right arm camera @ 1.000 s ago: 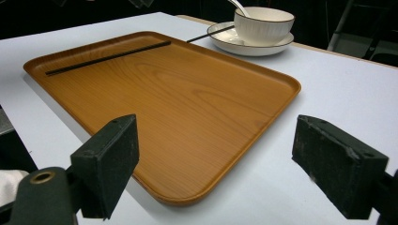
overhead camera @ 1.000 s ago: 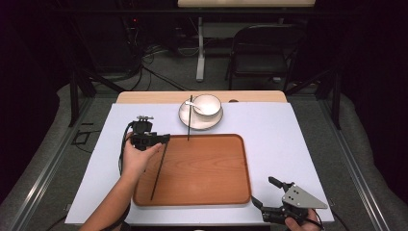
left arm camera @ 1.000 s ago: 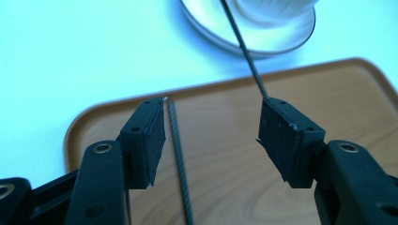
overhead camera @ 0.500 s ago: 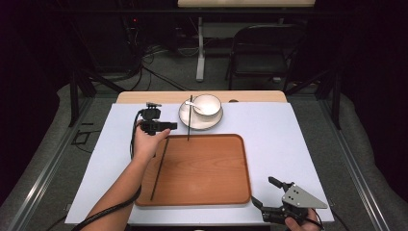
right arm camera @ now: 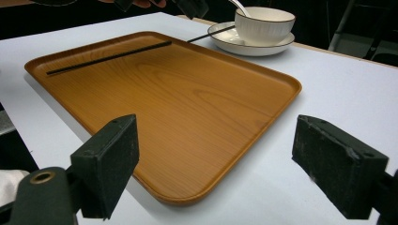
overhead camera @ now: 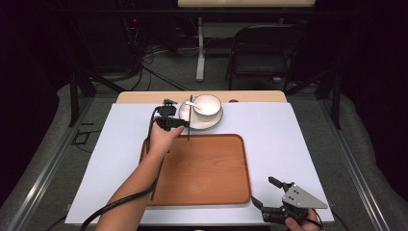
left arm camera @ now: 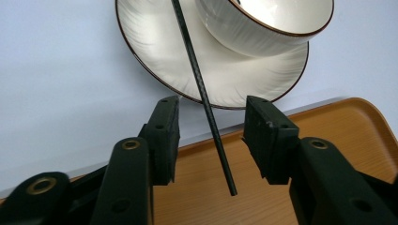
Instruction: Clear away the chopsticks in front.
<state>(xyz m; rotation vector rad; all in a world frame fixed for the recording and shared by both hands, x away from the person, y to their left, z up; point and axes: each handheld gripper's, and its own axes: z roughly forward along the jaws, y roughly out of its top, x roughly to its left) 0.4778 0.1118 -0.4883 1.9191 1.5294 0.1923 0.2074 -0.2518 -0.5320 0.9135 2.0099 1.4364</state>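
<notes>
The thin black chopstick [left arm camera: 205, 96] leaning from the white brown-rimmed saucer [left arm camera: 159, 47] onto the wooden tray's [left arm camera: 328, 117] rim stands mid-frame between my left gripper's [left arm camera: 211, 136] jaws, which have just been narrowing, pads not yet touching. I judge I'm at the grasp; next, clamp squarely. The white bowl [overhead camera: 207, 103] holds a spoon [overhead camera: 193, 105]; a second chopstick [right arm camera: 108, 57] lies in the tray. My right gripper [right arm camera: 216, 164] gapes idle.

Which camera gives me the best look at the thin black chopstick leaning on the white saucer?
The left gripper view: the thin black chopstick runs from the white saucer down onto the wooden tray, between the left gripper's closing jaws, untouched. The high view shows it as a thin line; the right gripper view shows only part.
</notes>
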